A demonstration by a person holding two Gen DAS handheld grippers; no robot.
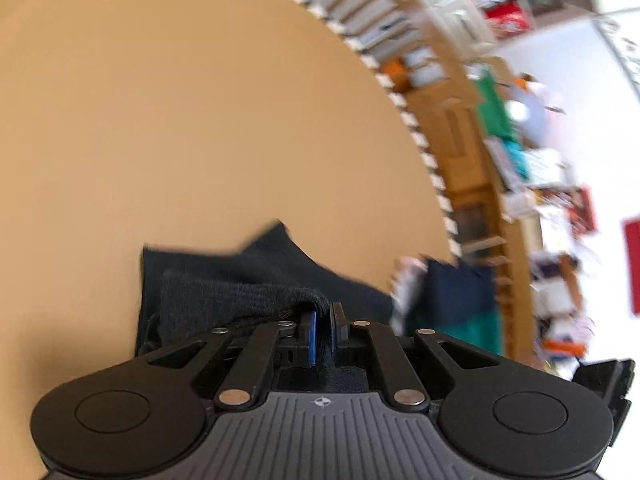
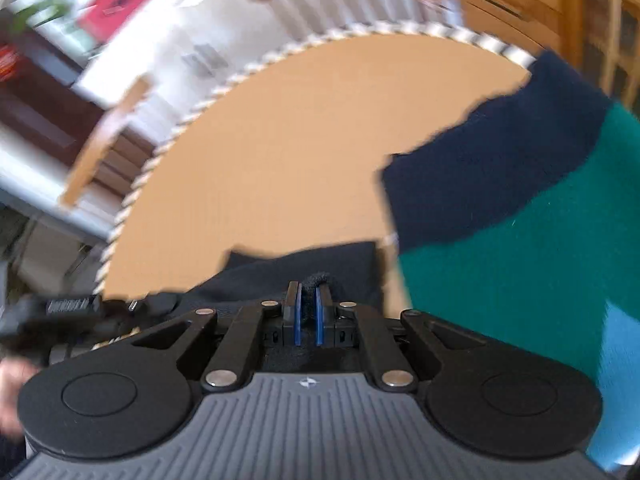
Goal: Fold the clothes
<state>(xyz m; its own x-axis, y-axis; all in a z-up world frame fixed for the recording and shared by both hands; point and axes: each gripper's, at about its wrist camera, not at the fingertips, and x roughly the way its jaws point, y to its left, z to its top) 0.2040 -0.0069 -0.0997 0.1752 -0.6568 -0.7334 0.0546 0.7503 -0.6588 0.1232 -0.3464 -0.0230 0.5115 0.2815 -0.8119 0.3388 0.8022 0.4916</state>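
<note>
A dark navy knit garment [image 1: 240, 280] lies at the near edge of the tan table [image 1: 180, 120]. My left gripper [image 1: 325, 312] is shut on a fold of the garment's edge, the cloth bunched between the blue pads. In the right wrist view the same dark garment [image 2: 312, 268] shows, and my right gripper [image 2: 307, 292] is shut on another part of its edge. The other gripper's black body [image 2: 68, 308] shows at the left of that view. Both views are motion-blurred.
A pile of navy, green and blue clothes [image 2: 520, 220] lies on the table's right side; it also shows in the left wrist view [image 1: 460, 296]. The table rim has a black-and-white checked edge [image 1: 400, 108]. Wooden furniture and shelves [image 1: 460, 140] stand beyond.
</note>
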